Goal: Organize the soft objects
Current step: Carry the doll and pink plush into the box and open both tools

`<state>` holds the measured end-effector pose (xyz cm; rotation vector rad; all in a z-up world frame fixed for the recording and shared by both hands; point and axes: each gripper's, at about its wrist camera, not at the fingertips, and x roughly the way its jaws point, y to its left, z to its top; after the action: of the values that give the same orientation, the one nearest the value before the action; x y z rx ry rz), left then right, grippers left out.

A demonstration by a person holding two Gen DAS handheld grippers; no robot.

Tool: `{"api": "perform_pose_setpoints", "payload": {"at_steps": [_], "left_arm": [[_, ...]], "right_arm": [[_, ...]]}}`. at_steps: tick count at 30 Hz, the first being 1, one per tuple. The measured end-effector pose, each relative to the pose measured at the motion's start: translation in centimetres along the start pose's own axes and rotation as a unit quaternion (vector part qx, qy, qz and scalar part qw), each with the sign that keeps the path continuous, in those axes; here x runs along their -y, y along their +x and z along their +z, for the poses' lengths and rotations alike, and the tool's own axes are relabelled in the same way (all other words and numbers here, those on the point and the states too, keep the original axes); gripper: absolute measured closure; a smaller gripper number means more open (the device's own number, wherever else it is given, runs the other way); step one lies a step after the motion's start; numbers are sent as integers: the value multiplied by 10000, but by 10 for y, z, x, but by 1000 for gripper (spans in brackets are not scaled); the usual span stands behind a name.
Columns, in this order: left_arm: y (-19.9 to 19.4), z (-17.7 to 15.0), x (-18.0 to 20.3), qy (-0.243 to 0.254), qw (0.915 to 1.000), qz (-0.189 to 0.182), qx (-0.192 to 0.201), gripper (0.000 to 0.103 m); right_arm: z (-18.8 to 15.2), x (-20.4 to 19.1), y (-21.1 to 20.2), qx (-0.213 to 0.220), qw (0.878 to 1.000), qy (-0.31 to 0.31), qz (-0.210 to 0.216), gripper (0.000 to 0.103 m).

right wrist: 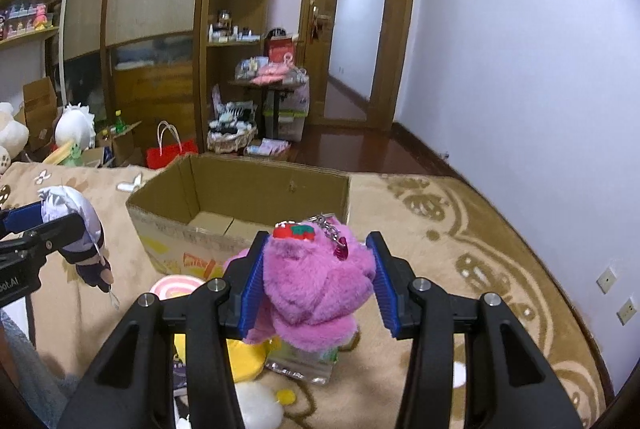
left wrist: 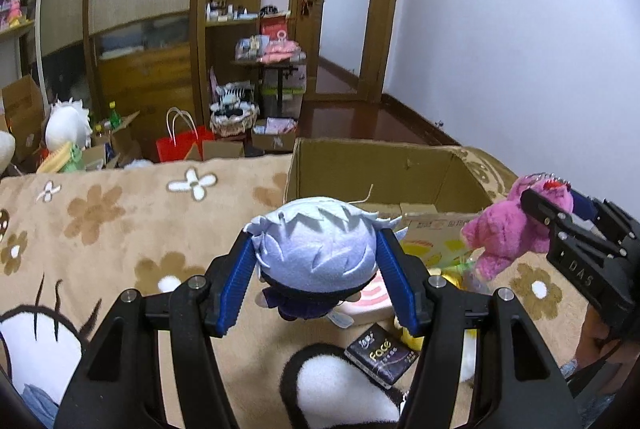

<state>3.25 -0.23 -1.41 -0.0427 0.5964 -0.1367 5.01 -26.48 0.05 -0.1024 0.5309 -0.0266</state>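
Note:
My left gripper [left wrist: 316, 261] is shut on a white-haired doll [left wrist: 320, 253] in dark clothes and holds it above the flowered blanket, just in front of an open cardboard box [left wrist: 372, 169]. The doll also shows at the left of the right wrist view [right wrist: 76, 225]. My right gripper [right wrist: 316, 281] is shut on a pink plush bear [right wrist: 316, 281] with a strawberry charm and keychain, held near the box [right wrist: 240, 189]. The bear also shows at the right of the left wrist view [left wrist: 508, 229].
On the blanket [left wrist: 120, 221] below the grippers lie a pink-and-white round cushion [right wrist: 176, 287], a yellow plush [right wrist: 248, 353], a clear plastic package [right wrist: 304, 365], a black tissue pack [left wrist: 380, 353] and a black-and-white plush [left wrist: 340, 389]. Shelves, boxes and a red bag [left wrist: 180, 145] stand beyond the bed.

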Motion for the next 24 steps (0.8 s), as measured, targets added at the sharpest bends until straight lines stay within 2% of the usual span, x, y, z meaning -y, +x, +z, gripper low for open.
{"api": "perform_pose_setpoints", "payload": {"at_steps": [9,16,24], "left_arm": [[-7,16,3,190,9986,-1,496,43],[3,40,9,267,9959,-88,863,43],[28,70,19,447,9939,-90,1009,43]], "right_arm": [[18,4,-13,411,9991,25,-112,52],[37,-2,-16,700,9975,-13,-125,52],[52,-2,-3,803,9967,-89,-71,52]]}}
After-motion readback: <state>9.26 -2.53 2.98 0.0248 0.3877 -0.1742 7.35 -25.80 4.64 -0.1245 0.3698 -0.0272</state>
